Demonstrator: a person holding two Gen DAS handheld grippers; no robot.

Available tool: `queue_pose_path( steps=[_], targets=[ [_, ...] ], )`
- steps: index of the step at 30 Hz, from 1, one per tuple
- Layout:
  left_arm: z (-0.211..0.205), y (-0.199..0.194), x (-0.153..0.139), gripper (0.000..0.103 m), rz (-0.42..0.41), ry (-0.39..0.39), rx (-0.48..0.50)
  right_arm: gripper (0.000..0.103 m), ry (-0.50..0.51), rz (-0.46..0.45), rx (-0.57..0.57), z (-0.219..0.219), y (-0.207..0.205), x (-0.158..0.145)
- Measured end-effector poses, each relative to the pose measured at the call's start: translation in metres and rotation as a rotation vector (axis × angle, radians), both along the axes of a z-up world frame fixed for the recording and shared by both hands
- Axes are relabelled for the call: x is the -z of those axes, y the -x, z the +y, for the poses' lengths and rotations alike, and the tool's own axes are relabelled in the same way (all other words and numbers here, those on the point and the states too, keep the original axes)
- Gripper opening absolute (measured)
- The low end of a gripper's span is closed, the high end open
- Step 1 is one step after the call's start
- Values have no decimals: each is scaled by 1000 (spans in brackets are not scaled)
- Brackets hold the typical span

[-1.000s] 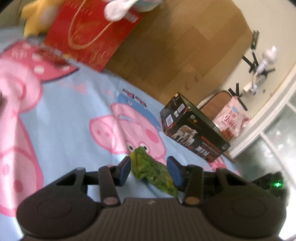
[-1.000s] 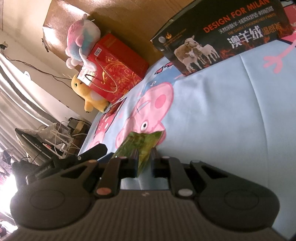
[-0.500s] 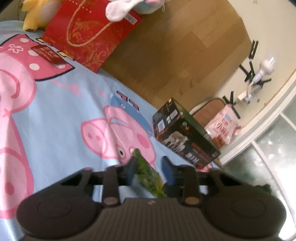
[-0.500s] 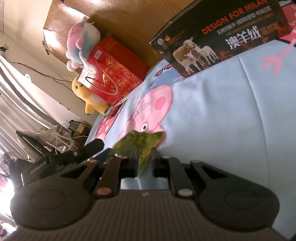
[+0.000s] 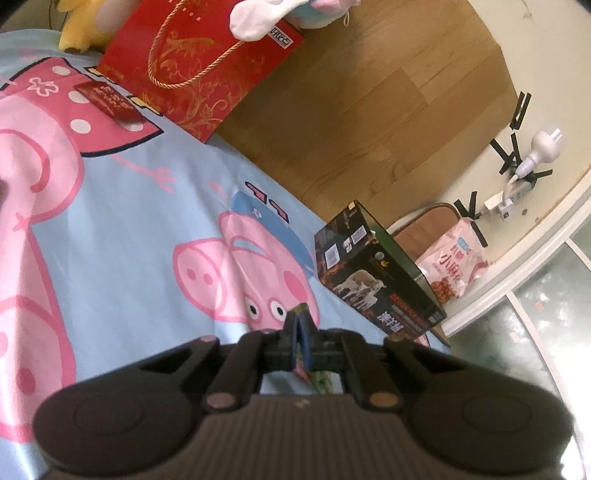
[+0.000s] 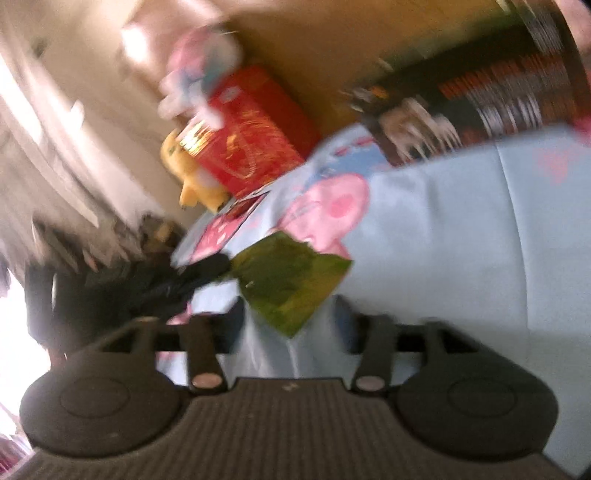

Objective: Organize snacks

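A green snack packet [image 6: 291, 280] hangs over the blue pig-print bedsheet [image 5: 140, 236]. My left gripper [image 5: 299, 325] is shut on one end of it; only a sliver of the packet [image 5: 319, 380] shows below the fingers. In the blurred right wrist view my right gripper [image 6: 291, 321] is open, its fingers wide apart on either side of the packet's near corner. The left gripper's dark body [image 6: 173, 284] shows at the packet's far end.
A black open box [image 5: 373, 273] with a sheep picture stands on the bed by the wooden headboard [image 5: 369, 110]. A red gift bag [image 5: 199, 62], plush toys [image 5: 81, 22] and a small red packet [image 5: 107, 101] lie at the far side. A pink snack bag [image 5: 454, 262] sits beyond the box.
My left gripper closed onto the green packet. My right gripper, which held the packet, opened and let go; its view is now blurred by motion.
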State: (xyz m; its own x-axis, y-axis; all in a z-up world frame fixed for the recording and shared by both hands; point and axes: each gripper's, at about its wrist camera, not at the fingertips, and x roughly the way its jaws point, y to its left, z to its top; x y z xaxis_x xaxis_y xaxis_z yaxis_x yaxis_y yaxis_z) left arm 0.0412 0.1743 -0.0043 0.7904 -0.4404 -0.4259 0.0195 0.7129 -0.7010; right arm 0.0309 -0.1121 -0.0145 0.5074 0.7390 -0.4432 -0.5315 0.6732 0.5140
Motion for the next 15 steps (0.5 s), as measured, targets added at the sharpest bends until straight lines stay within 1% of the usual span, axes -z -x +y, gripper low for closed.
queue_pose_path(
  steps=[2,5,7,12,15],
  targets=[
    [0,0,-1,3,1,10,1,68,103,-73,-39,12,12,-2],
    [-3,1,-4,3,-3,11,7,68,184,-130,-63,24,16,-3],
    [-5,3,-7,3,-6,3,12,67,198,-138,-62,26,11,-2],
    [-10,5,-9,3,4,-13,14,66,182,-124,-39,26,-4,1],
    [-11,5,-11,3,10,-13,11,64,200,-137,-21,33,-5,-1]
  ],
)
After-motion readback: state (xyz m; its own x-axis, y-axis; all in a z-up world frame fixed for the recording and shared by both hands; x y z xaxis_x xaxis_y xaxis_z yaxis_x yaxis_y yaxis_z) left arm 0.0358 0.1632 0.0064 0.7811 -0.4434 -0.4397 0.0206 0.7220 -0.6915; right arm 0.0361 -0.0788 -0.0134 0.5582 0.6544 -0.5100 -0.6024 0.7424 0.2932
